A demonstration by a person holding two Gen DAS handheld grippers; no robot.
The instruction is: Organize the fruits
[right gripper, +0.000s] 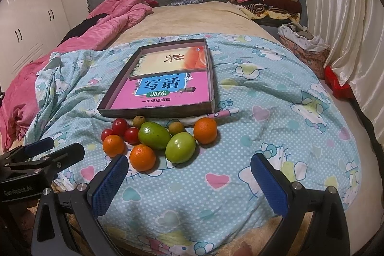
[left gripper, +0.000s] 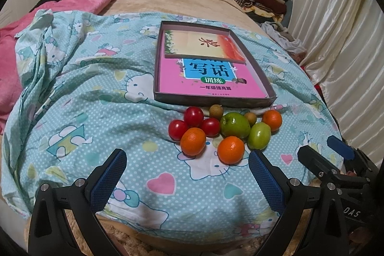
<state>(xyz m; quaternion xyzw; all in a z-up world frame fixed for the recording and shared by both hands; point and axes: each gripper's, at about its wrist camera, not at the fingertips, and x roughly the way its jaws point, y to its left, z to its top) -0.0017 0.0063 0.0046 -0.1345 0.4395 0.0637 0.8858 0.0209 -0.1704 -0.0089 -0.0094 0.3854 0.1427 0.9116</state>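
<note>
On the patterned sheet (left gripper: 96, 97), just in front of the shallow box (left gripper: 157, 68), we find the fruit in one tight cluster: three oranges, two green fruits, three small red fruits and two small brown ones. The near orange (left gripper: 231, 150) lies closest to us, a second orange (left gripper: 193, 141) to its left touches a red fruit (left gripper: 177, 130), and the third orange (left gripper: 272, 120) sits at the right end. The large green fruit (left gripper: 235, 125) occupies the middle. The box holds a pink book (left gripper: 206, 85) and a smaller inner box (left gripper: 204, 43), not yet any fruit.

The left gripper (left gripper: 187, 180) and right gripper (right gripper: 189, 186) both stand with jaws wide apart, holding nothing, short of the cluster.

We judge the work not begun. The sound first move is to take an outer piece, such as the near orange, closing across its widest part and lifting straight up so neighbours do not roll on the soft bedding.

The right wrist view alone shows the wardrobe doors (right gripper: 31, 23) and a red object (right gripper: 337, 83) by the curtain. Each view shows the other tool at its edge.
</note>
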